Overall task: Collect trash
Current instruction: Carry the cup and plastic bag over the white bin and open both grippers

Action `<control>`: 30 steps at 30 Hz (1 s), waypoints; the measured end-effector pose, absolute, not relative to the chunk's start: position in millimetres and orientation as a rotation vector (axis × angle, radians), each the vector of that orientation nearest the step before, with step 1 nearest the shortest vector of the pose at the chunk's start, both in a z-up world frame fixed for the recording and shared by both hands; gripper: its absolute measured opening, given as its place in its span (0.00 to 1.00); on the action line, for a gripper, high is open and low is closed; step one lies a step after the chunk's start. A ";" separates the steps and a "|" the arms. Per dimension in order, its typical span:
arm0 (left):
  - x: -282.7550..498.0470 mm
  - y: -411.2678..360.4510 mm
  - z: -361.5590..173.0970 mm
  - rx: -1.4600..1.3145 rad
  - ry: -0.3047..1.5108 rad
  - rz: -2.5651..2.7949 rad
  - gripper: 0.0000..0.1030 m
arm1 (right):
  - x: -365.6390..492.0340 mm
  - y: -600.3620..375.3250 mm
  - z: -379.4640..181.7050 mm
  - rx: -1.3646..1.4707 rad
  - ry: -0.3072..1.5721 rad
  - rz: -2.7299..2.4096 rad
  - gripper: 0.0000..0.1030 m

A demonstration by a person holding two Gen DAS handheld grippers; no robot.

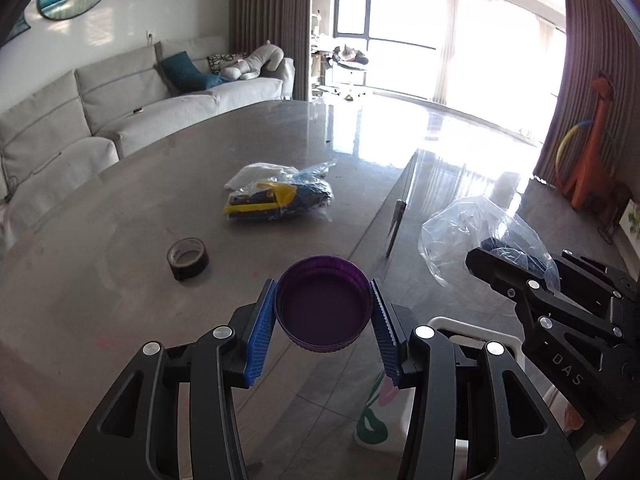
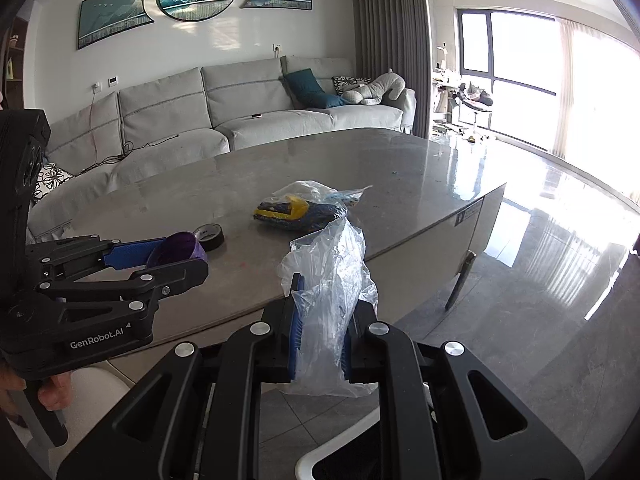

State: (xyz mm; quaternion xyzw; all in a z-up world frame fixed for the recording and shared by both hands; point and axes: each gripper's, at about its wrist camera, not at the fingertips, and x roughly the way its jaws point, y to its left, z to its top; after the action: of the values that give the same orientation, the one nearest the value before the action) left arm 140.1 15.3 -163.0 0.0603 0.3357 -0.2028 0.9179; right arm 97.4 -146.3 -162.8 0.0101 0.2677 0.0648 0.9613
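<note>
My left gripper point(image 1: 323, 307) is shut on a purple plastic lid point(image 1: 323, 303), held hollow side toward the camera above the near edge of the grey table point(image 1: 160, 184). From the right wrist view the lid point(image 2: 178, 254) shows between that gripper's blue pads. My right gripper point(image 2: 320, 320) is shut on a crumpled clear plastic bag point(image 2: 332, 280), off the table's near edge; the bag point(image 1: 472, 228) also shows at the right in the left wrist view. On the table lie a clear packet with yellow and blue contents point(image 1: 276, 200) and a white wad point(image 1: 260, 170) behind it.
A roll of black tape point(image 1: 188, 258) stands on the table left of the lid. A white chair point(image 2: 340, 432) sits below the grippers. A grey sofa point(image 2: 240, 112) runs behind the table. Glossy floor point(image 2: 540, 264) spreads to the right. An orange toy point(image 1: 596, 148) stands by the curtain.
</note>
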 end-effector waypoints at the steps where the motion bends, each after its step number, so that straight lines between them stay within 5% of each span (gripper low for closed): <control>1: 135.4 7.2 -165.9 0.128 0.692 -0.440 0.44 | 89.9 -154.5 -165.5 0.031 0.545 0.113 0.16; 30: 83.2 -148.6 -250.9 0.317 0.857 -0.726 0.45 | 3.2 -253.4 -217.5 0.159 0.588 -0.097 0.16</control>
State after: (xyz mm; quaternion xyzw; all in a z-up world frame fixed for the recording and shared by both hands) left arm 83.2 -148.6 -250.9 0.1496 0.4044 -0.3426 0.8347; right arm 3.2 -253.4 -217.5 0.0781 0.2893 -0.0477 0.9528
